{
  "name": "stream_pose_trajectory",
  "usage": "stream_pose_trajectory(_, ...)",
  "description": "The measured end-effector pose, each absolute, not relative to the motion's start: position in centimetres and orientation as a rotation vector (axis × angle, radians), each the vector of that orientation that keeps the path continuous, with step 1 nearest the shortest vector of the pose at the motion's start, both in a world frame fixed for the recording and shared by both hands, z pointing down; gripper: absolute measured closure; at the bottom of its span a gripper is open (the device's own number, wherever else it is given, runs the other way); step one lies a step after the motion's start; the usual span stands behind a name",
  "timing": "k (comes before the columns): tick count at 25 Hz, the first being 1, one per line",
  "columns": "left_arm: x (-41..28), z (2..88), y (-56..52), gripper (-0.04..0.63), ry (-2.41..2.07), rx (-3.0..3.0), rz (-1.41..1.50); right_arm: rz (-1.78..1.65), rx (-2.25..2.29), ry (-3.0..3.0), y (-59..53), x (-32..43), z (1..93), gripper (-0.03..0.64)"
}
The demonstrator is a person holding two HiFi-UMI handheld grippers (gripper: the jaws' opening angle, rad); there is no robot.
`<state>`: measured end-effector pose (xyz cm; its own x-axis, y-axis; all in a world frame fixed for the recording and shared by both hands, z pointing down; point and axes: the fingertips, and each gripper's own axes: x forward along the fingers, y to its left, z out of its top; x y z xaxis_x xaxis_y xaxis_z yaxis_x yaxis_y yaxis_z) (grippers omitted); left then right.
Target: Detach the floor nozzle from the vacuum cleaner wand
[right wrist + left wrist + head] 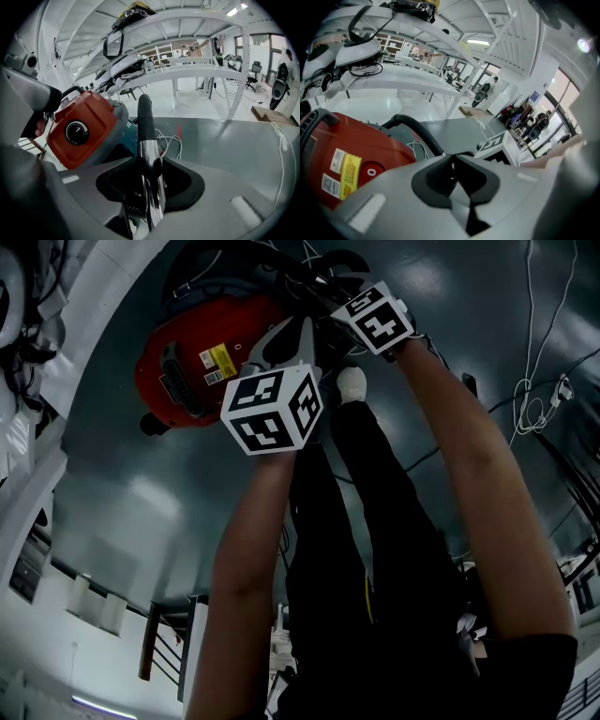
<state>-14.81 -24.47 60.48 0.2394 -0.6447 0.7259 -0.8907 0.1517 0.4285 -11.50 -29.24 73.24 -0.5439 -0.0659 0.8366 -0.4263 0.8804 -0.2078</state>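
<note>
The red vacuum cleaner body stands on the dark floor ahead of my legs; it also shows as the red vacuum cleaner body at the left of the left gripper view and as the red vacuum cleaner body with its dial in the right gripper view. The chrome wand runs up into a black hose end and lies between the jaws of my right gripper, which stands open around it. My left gripper is shut with nothing in it, near a black hose. The floor nozzle is not clearly in view.
A dark grey floor spreads around the vacuum cleaner. White cables lie at the right, and a white cord lies beside the wand. White metal frames stand beyond. My legs fill the middle below the marker cubes.
</note>
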Motion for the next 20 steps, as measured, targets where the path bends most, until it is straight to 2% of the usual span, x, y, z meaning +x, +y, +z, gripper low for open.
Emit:
stream_pose_trajectory(9, -15.5, 61.1, -26.1, 0.561, -1.508, 1.553, 0.333, 0.385, 0.280, -2.064, -28.9, -12.4, 74.9, 0.445)
stream_pose_trajectory(11, -15.6, 61.1, -26.5, 0.548, -1.507, 1.550, 0.333, 0.375, 0.263, -2.048, -28.6, -12.3, 75.4, 0.419)
stream_pose_trajectory(12, -15.7, 61.1, -26.7, 0.546, -1.509, 1.548, 0.328, 0.365, 0.258, -2.038, -28.6, -12.3, 75.6, 0.419)
stream_pose_trajectory(13, -15.8, 61.1, -26.9, 0.544, -1.510, 1.548, 0.326, 0.354, 0.256, -2.029, -28.7, -12.3, 75.7, 0.446)
stream_pose_trajectory(20, -15.8, 61.0, -26.8, 0.491, -1.492, 1.529, 0.288, 0.325, 0.265, -2.047, -28.1, -11.6, 73.7, 0.446)
